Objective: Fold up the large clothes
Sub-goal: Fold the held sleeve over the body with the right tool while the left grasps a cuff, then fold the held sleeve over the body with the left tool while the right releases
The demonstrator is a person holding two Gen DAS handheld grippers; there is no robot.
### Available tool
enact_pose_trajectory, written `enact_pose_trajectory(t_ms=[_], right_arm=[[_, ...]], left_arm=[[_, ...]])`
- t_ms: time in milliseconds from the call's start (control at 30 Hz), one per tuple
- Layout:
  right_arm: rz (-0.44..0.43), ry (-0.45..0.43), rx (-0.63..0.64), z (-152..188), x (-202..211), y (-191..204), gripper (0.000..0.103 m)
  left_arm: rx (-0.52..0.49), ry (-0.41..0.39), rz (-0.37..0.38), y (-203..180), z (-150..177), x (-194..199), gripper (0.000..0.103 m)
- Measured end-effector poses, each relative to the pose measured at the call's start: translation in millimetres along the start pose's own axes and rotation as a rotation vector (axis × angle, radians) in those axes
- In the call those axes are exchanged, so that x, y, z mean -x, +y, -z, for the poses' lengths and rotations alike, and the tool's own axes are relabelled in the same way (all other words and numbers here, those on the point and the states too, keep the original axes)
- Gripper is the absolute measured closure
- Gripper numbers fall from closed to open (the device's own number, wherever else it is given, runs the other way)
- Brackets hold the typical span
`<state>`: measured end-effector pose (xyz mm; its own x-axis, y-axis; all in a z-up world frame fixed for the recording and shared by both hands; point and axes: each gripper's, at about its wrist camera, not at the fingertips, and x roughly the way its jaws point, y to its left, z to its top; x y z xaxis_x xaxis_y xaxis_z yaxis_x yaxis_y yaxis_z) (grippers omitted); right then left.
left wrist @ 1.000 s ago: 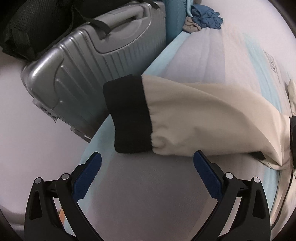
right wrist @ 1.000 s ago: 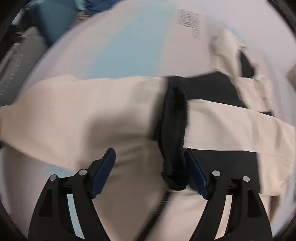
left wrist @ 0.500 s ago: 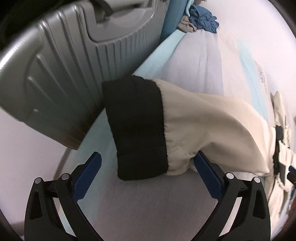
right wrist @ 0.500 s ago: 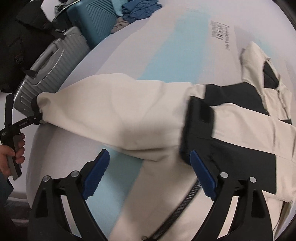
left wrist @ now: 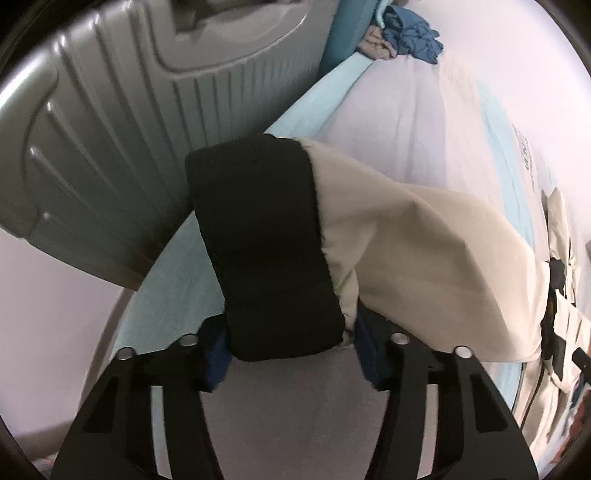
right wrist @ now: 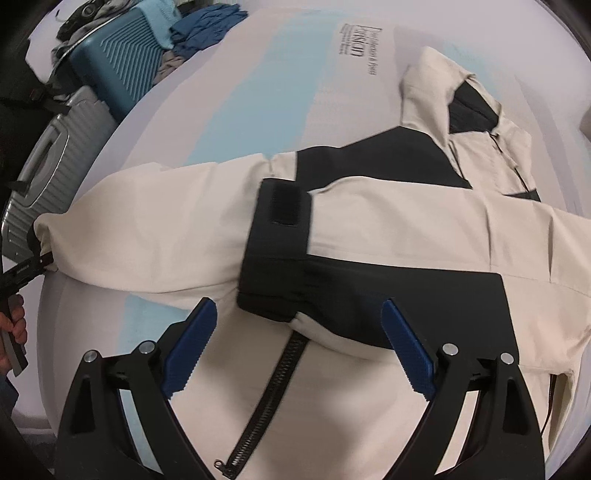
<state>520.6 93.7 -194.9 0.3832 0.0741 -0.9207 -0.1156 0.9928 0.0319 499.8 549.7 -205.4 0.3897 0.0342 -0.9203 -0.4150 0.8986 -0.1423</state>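
Note:
A cream jacket with black panels [right wrist: 399, 229] lies spread on the bed, its zipper [right wrist: 273, 387] running toward me. One sleeve is folded across the chest, its black cuff [right wrist: 277, 251] just ahead of my right gripper [right wrist: 295, 350], which is open and empty above the jacket. The other sleeve [left wrist: 424, 258] stretches left to the bed's edge. My left gripper [left wrist: 288, 354] is shut on that sleeve's black cuff [left wrist: 266, 243], lifted slightly; it also shows in the right wrist view [right wrist: 26, 273].
A silver suitcase [left wrist: 110, 129] stands against the bed's left side, a teal suitcase [right wrist: 118, 55] behind it. A heap of blue clothes [left wrist: 410, 33] lies at the far corner. The mattress [right wrist: 258, 81] is white and pale blue.
My left gripper moved onto the sleeve cuff and closed on it. My right gripper drew back and up from the folded cuff and stayed open.

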Motion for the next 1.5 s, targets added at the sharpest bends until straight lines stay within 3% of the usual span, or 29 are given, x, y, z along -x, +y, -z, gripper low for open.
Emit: enact_pose_trajectory(t_ms=[300, 467, 833, 1500], right_arm=[[0.034, -0.031, -0.019, 13, 10, -26, 0.014], [0.045, -0.049, -0.043, 20, 15, -44, 0.014], [0.091, -0.101, -0.093, 27, 43, -109, 0.014], [0.166, -0.155, -0.198, 84, 91, -276, 0.009]], left_arm=[[-0.1, -0.126, -0.091, -54, 3, 54, 0.055], [-0.151, -0.168, -0.062, -93, 15, 70, 0.055], [-0.26, -0.216, -0.015, -203, 38, 61, 0.055], [-0.463, -0.208, 0.095, -441, 119, 77, 0.055]])
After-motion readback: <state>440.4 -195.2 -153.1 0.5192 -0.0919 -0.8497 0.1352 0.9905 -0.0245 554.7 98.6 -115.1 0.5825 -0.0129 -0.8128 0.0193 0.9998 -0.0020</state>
